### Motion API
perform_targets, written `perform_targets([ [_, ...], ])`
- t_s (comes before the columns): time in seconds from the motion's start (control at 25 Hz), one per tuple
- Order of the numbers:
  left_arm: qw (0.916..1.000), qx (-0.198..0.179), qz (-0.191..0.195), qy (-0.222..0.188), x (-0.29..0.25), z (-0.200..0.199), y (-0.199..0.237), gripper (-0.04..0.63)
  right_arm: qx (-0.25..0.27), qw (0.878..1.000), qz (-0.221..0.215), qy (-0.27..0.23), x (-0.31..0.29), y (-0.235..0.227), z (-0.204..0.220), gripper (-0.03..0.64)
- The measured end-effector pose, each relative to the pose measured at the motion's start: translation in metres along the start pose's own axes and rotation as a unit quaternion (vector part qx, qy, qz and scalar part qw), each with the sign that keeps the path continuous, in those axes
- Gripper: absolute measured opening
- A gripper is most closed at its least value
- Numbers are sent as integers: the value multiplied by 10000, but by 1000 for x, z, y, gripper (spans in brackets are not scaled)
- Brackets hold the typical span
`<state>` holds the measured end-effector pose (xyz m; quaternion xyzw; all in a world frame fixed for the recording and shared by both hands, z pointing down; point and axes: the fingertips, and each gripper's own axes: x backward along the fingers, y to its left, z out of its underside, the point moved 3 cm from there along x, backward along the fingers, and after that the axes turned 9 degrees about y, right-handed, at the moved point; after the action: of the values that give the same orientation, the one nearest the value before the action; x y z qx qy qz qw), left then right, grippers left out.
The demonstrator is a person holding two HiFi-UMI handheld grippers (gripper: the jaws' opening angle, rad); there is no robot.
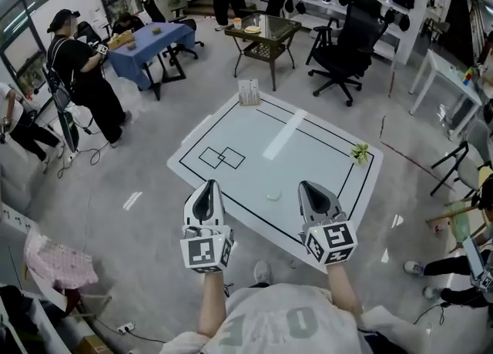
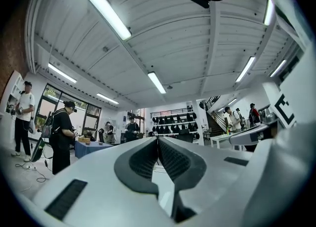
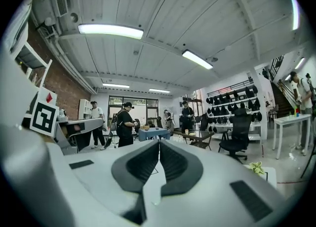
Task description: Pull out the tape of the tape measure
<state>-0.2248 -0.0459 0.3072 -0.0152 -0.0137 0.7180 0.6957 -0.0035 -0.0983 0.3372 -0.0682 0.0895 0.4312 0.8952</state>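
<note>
Right gripper view, unlike left, shows plant (image 3: pixel 256 168) beyond closed tool (image 3: pixel 159 143).

Left gripper (image 1: pixel 207 188), right gripper (image 1: pixel 310 188): closed, empty

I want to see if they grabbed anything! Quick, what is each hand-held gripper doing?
Left hand-held gripper: closed, holding nothing.
Right hand-held gripper: closed, holding nothing.
</note>
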Motion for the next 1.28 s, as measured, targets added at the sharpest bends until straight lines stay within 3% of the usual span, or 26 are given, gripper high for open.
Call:
perform_targets([
  [0.36,9996,245,-61,135,-32,26,24,29,191,9997,-122,76,-54,2,-8,31],
  [0.52,9997,196,-116,30,-36,16,25,29,239,9996,-117,-110,-66,-4,-20,31],
  [0.92,9996,-89,-243,134,-47,19,4,29,23,9995,-313,50,-67,-23,2,31],
  [1.28,9993,58,-363,71,-50,15,6,31,-55,9993,-330,171,-68,-37,11,40],
])
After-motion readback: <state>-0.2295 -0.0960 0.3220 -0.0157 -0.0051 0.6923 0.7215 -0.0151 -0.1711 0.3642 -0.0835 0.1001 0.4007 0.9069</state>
